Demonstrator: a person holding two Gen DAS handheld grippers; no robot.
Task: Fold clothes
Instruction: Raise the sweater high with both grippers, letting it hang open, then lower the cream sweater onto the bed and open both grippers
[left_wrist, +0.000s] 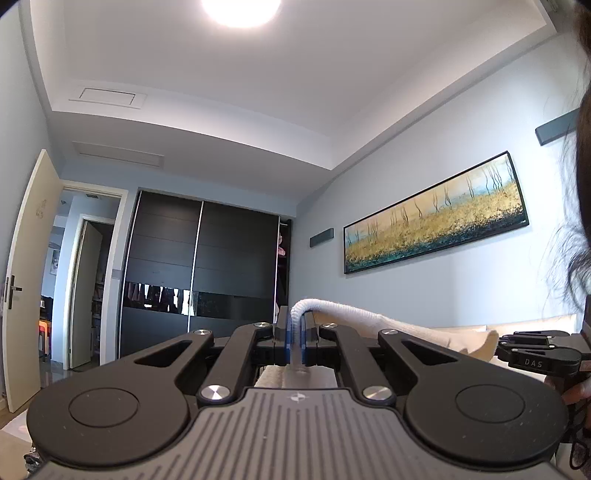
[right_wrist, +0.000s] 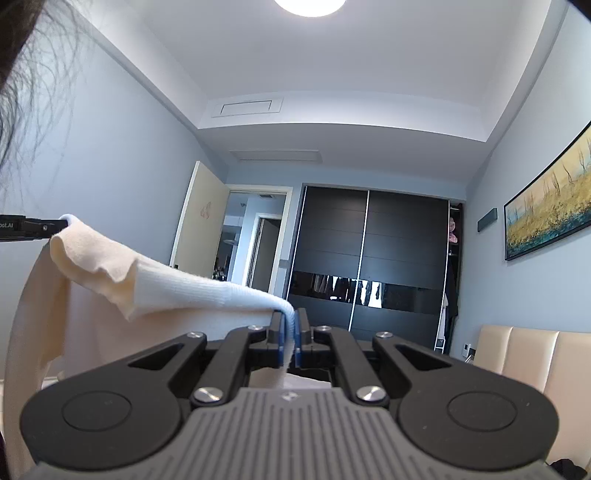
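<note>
A cream garment with a white ribbed band hangs in the air, stretched between both grippers. In the left wrist view my left gripper is shut on the ribbed edge, and the cloth runs right to the other gripper. My right gripper is shut on the ribbed band's other end. The left gripper shows at the far left of that view, pinching a cream corner. The rest of the garment drapes down at lower left, its bottom hidden.
A dark sliding wardrobe fills the far wall, next to an open cream door. A long landscape painting hangs on the right wall. A beige padded headboard sits low right. The person's dark hair edges both views.
</note>
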